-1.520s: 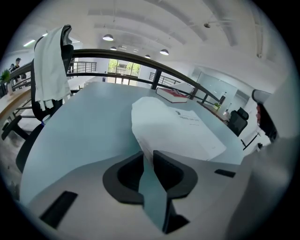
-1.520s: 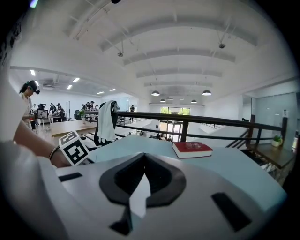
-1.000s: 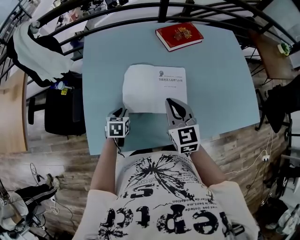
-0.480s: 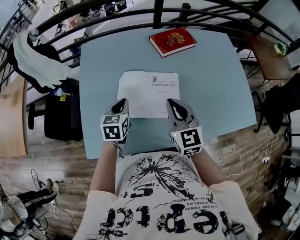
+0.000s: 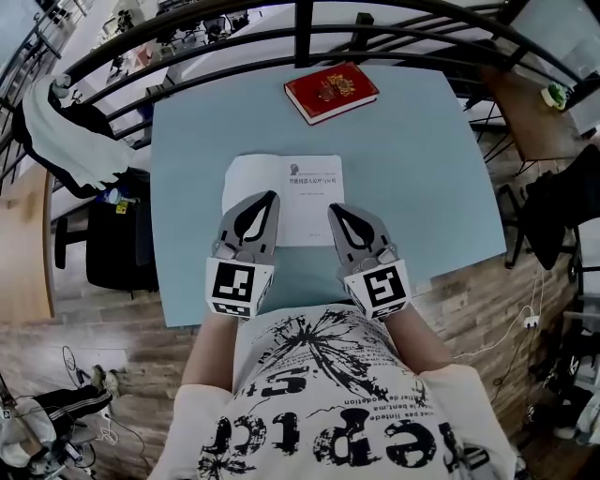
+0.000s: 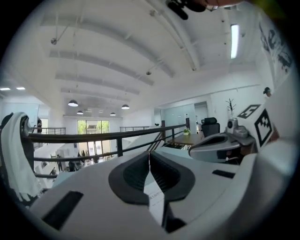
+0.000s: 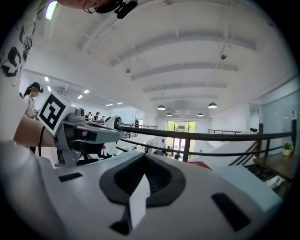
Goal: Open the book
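The table is a smooth, pale blue, rectangular slab, with a dark metal tube railing curving past its far edge. The book lies open and flat midway between the table's left and right edges, somewhat nearer the front edge. Its matte white pages face up, with a few lines of small print at the top of the right-hand page. Both hand-held tools hover over the book's near half, pointing away from the person. The left gripper is closed, its grey shells and ribbed black pads meeting at the tip. The right gripper looks closed as well. Each gripper view shows a thin white sliver low between the pads, probably the page below seen through the gap rather than paper being pinched. A smaller, glossy red hardcover lies closed and askew by the far edge.
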The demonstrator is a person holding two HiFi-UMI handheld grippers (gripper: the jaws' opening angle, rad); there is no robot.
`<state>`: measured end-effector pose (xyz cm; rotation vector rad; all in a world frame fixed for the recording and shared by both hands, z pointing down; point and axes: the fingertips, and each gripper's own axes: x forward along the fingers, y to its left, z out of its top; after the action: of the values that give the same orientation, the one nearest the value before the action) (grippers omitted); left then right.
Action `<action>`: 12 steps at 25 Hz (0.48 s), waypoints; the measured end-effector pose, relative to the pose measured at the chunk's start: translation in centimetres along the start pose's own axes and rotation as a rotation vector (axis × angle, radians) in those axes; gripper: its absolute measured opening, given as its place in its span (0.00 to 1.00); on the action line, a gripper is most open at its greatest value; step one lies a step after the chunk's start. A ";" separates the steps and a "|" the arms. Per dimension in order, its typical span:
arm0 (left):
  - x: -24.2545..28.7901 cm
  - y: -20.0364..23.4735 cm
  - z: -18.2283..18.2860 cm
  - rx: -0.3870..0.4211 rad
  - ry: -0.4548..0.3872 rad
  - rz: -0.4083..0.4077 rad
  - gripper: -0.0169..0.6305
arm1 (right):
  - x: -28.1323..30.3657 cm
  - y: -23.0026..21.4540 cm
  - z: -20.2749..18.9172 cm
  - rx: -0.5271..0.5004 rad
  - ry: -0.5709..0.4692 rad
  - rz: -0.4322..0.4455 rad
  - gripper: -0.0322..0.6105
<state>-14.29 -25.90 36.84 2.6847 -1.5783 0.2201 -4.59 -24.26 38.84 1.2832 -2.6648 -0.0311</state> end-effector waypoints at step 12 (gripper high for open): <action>-0.8 -2.2 2.0 0.039 -0.077 -0.015 0.06 | -0.8 -1.9 1.2 -0.008 -0.057 -0.018 0.06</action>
<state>-12.57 -24.28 34.85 2.7659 -1.5897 0.1498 -2.78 -24.89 37.33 1.3230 -2.6983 -0.0814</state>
